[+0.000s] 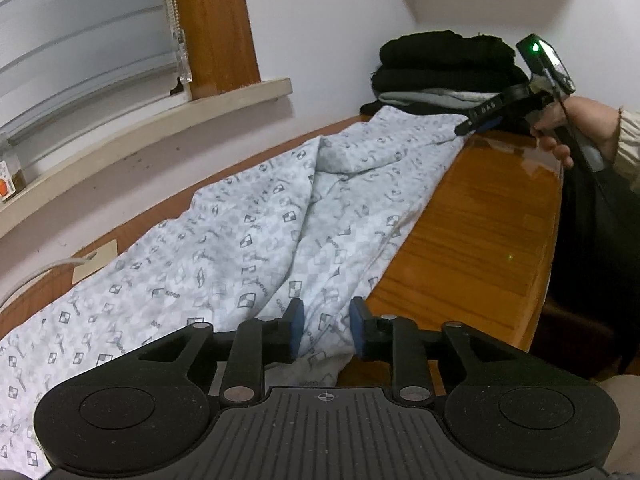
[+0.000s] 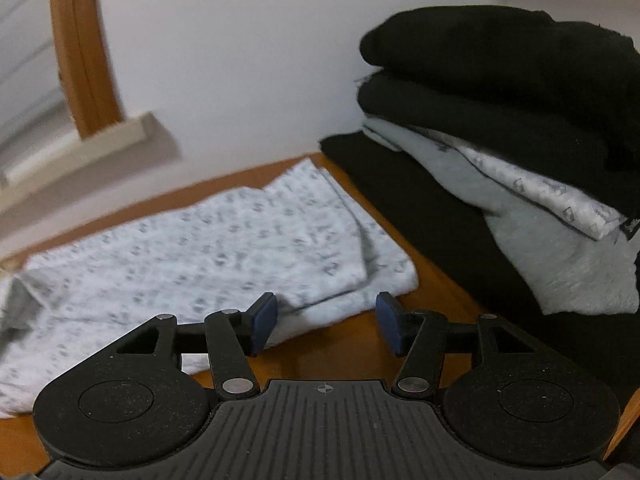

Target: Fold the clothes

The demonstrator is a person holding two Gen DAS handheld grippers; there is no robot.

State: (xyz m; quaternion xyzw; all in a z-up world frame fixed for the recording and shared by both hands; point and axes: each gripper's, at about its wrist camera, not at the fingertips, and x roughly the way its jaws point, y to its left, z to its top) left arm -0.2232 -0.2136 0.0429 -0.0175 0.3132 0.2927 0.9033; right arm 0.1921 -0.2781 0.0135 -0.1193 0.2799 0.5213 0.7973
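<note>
Patterned grey-white garment [image 1: 280,220] lies spread lengthwise on the wooden table [image 1: 480,232], running from the near left end toward the far right, with a raised crease along its middle and wrinkles throughout. At the left of the left wrist view, a window sill [image 1: 140,128] and a wooden window frame [image 1: 216,24] stand against the white wall, and a white cable [image 1: 36,276] leads to a wall plate at the table's back edge. Left gripper [image 1: 326,330] sits over the near end of the garment with its blue-padded fingers apart; cloth shows in the gap between them, but nothing is clamped. Further right, bare table surface runs beside the garment's edge. At the far right end, the right gripper [image 1: 478,122], held in the person's right hand [image 1: 568,128], hovers at the garment's far corner; a green light shows on its body. In the right wrist view, the right gripper [image 2: 326,326] has its fingers set wide apart, the left pad over the garment's [image 2: 200,248] near edge and the right pad above bare table [image 2: 340,344]; that view is blurred. To the right, a stack of folded clothes [image 2: 500,120] rests on the table against the wall, black items above and below, a grey and a patterned piece between them.
</note>
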